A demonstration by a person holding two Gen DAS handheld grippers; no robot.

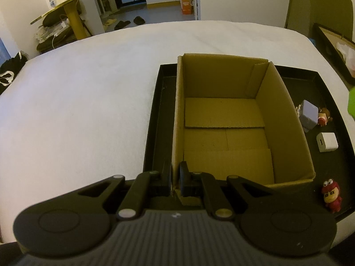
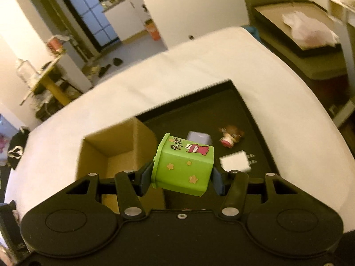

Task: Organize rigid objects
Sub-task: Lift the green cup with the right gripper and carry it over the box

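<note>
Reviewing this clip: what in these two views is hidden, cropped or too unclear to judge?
- Left wrist view: green box cut off by the right edge; only a sliver shows.
- Right wrist view: red figure unseen, behind the right tool.
- Right wrist view: cardboard box floor mostly hidden by its walls and the tool.
- Both views: purple block too small to identify.

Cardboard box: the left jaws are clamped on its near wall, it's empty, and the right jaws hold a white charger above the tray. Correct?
Not quite. The right gripper holds a green toy box, as the right wrist view shows; the white charger lies on the black tray. The left gripper does clamp the empty cardboard box.
</note>
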